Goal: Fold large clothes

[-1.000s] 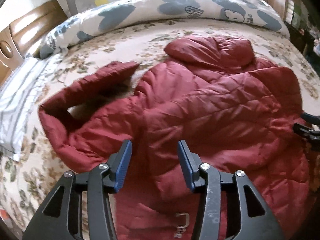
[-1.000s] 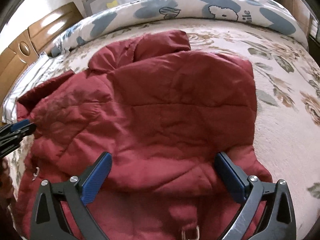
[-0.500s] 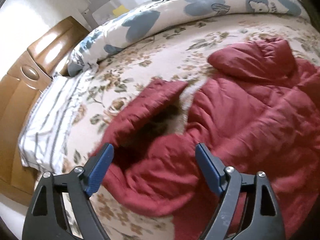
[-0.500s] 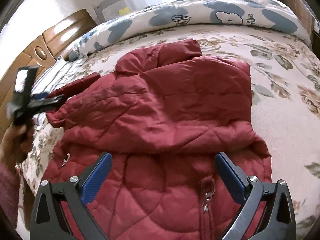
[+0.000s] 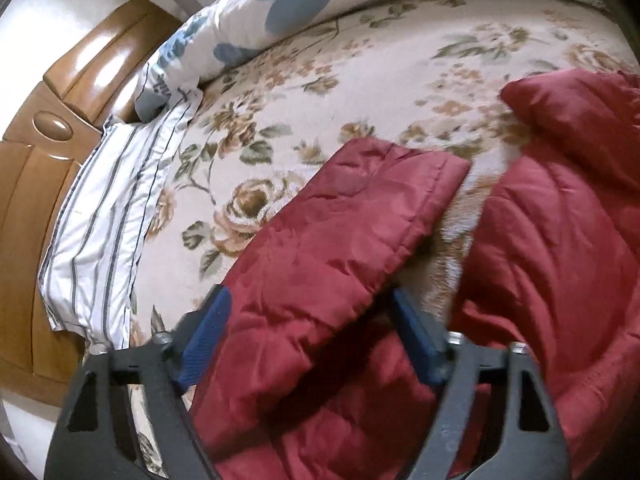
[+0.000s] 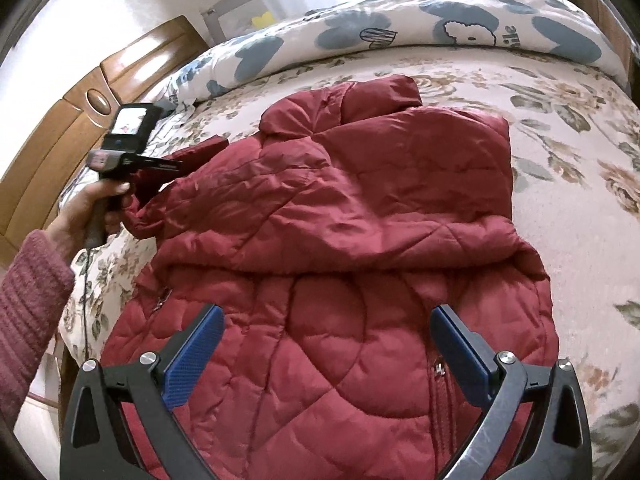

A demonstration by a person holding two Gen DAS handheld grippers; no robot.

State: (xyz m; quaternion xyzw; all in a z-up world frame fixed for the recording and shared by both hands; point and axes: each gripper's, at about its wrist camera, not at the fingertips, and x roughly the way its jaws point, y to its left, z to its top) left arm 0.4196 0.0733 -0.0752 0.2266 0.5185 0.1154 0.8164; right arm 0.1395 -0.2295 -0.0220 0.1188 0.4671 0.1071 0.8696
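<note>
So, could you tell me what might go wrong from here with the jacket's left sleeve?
The left gripper is open around the sleeve, not clamped, so the puffy fabric may slip out as it closes. The sleeve bunches where it joins the jacket, so folding it over could leave a lumpy fold. The right gripper is open above the hem and pins nothing, so a pull might drag the whole jacket.

Bright daylight enters from the top of both frames, glaring off the glossy wooden headboard (image 5: 60, 92) at upper left. Fisheye bending and dark vignetting curve the edges. The left wrist view shows slight motion blur; shadows stay soft.
</note>
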